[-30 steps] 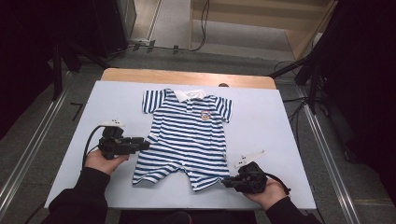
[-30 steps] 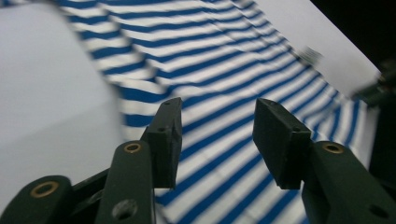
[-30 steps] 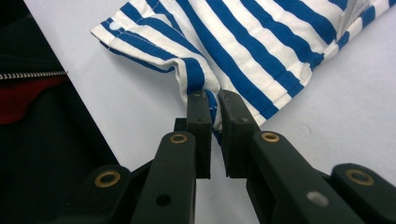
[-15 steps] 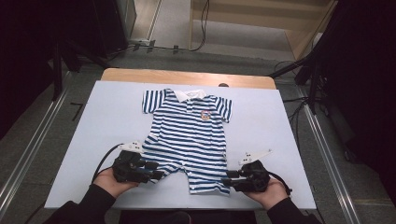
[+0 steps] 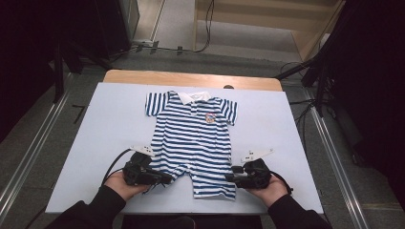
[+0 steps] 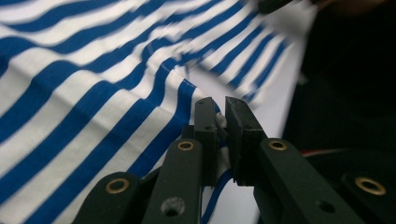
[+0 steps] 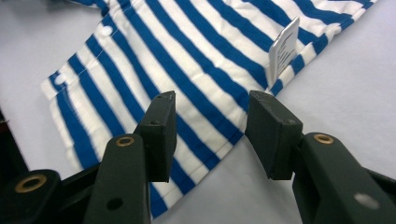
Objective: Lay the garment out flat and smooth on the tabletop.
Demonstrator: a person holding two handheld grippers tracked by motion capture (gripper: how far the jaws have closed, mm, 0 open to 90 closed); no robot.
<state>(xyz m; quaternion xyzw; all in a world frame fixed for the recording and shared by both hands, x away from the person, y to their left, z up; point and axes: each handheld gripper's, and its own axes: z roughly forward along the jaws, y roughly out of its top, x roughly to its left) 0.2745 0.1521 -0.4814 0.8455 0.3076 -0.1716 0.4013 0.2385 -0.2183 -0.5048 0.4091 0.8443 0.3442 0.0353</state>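
Observation:
A blue-and-white striped baby romper [image 5: 193,138] lies flat on the white table [image 5: 114,119], collar at the far side. My left gripper [image 5: 167,180] is at its left leg hem. Its jaws have just been closing and now pinch the striped cloth [image 6: 93,93], as the left gripper view [image 6: 222,112] shows from close up. My right gripper [image 5: 229,178] is at the right leg hem. Its jaws have just been opening and stand apart [image 7: 210,121] above the edge of the romper [image 7: 187,56], pressing on nothing. A white label [image 7: 284,44] sticks up from the side seam.
A wooden strip [image 5: 191,78] runs along the table's far edge. Metal rails [image 5: 334,157] flank the table on the floor, with dark stands and cables beyond. Bare white tabletop lies left and right of the romper.
The left hand came from the table left of the romper toward its near left leg hem, and its jaws closed on the cloth. The right hand stayed put while its jaws opened.

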